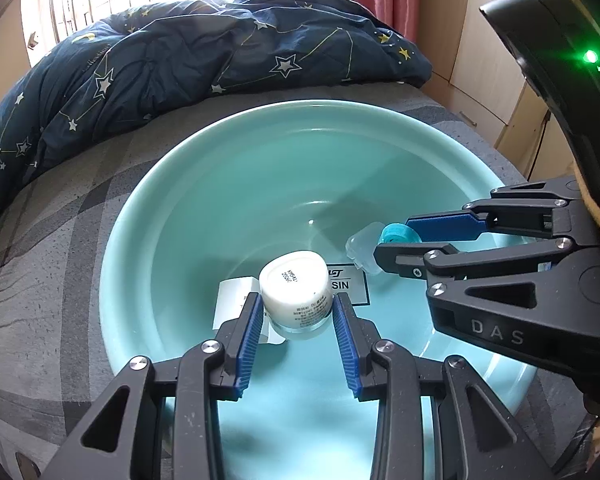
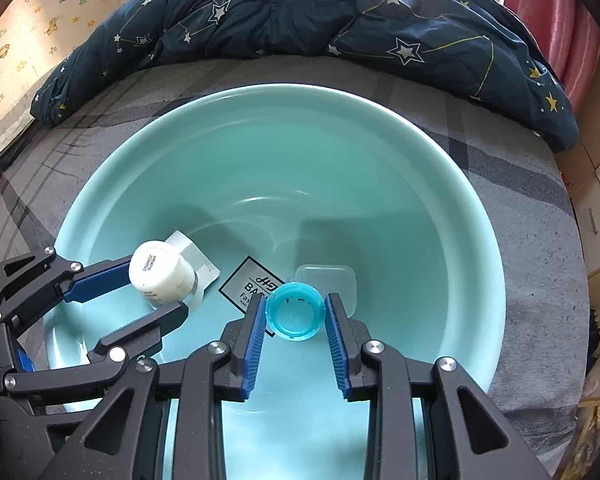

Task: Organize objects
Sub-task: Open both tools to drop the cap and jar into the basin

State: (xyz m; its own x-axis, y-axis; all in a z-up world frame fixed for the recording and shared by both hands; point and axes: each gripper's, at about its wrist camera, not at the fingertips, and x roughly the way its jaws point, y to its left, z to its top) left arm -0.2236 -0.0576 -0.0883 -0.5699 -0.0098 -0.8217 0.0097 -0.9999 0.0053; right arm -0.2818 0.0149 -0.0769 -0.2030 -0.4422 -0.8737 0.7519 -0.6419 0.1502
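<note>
— Over the teal basin (image 1: 148, 200) on the bed, what does the left gripper (image 1: 296, 312) hold?
— Its blue pads pinch a white jar (image 1: 294, 286), base forward.
— And the right gripper (image 2: 296, 314)?
— Closed on a blue cap (image 2: 295, 312), just before a clear lid (image 2: 336, 280) lying inside the basin.

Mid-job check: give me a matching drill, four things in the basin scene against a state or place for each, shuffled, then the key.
Things:
1. white jar
2. blue cap
3. clear plastic lid
4. teal basin

States:
A. lying on the basin floor beyond the cap
B. between the right gripper pads
C. sits on the grey bedsheet
D. between the left gripper pads

Pairs: 1-D, 2-B, 3-A, 4-C
</note>
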